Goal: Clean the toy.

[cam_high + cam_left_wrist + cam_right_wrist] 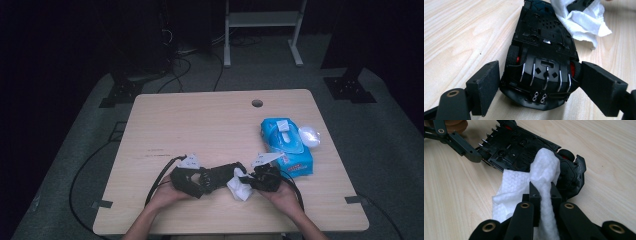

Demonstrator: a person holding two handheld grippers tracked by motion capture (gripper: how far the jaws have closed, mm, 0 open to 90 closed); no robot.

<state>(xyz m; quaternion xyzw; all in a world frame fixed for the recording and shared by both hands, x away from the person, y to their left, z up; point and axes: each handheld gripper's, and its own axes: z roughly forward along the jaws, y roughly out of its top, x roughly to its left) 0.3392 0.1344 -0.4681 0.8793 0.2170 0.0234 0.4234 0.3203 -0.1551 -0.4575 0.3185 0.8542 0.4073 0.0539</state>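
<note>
At lower centre, the left gripper (540, 82) clasps an upturned black toy car (541, 50) while the right gripper (543, 192) pinches a white wet wipe (544, 170) against it.

- Far and left table (200, 120) bare from where I sit: open run for either gripper.
- Blue wipes pack (286, 146) blocks the right side, just beyond the right gripper (257, 178).
- Toy car (220, 176) spans the gap between both grippers; white wipe (240, 189) bunched at its right end.
- Small hole (257, 103) near the far edge.
</note>
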